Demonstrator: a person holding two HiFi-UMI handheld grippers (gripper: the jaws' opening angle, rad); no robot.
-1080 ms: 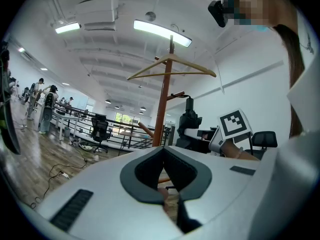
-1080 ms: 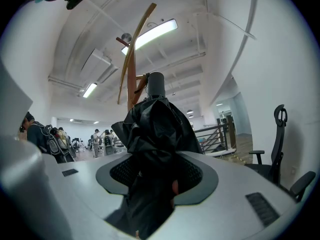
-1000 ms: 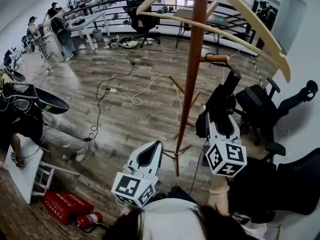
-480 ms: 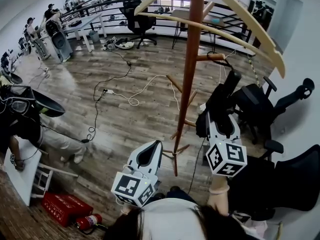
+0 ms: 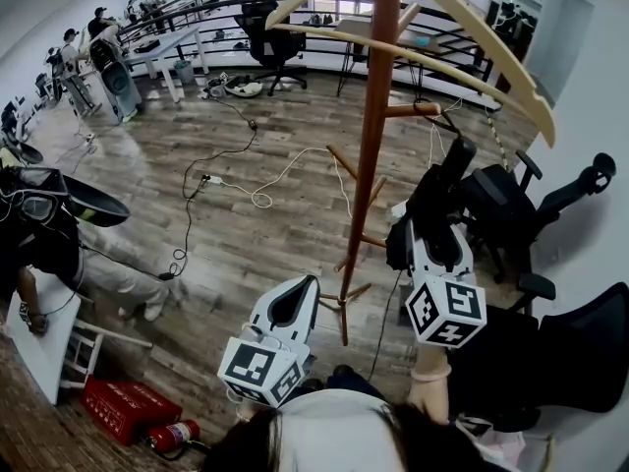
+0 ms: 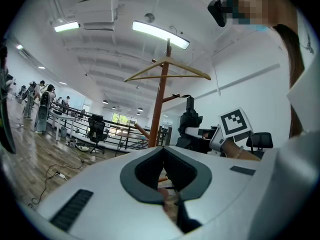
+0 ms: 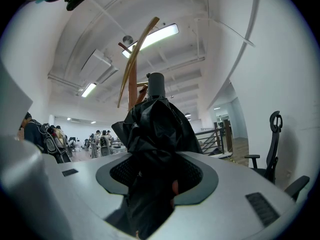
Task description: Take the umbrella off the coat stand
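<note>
right hand-held gripper (image 5: 425, 226) pinching folded black umbrella (image 5: 439, 187), 3 o'clock of coat stand (image 5: 373, 146). looks hooked on peg (image 5: 413, 110), bit hard to tell. left hand-held gripper (image 5: 312, 283) pressed together, empty, 7 o'clock.

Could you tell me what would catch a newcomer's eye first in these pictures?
The tall wooden coat stand rises through the middle of the head view, with a pale wooden hanger across its top. Just right of its pole, the right gripper is clamped on a folded black umbrella. The left gripper sits lower left with nothing between its jaws.
</note>
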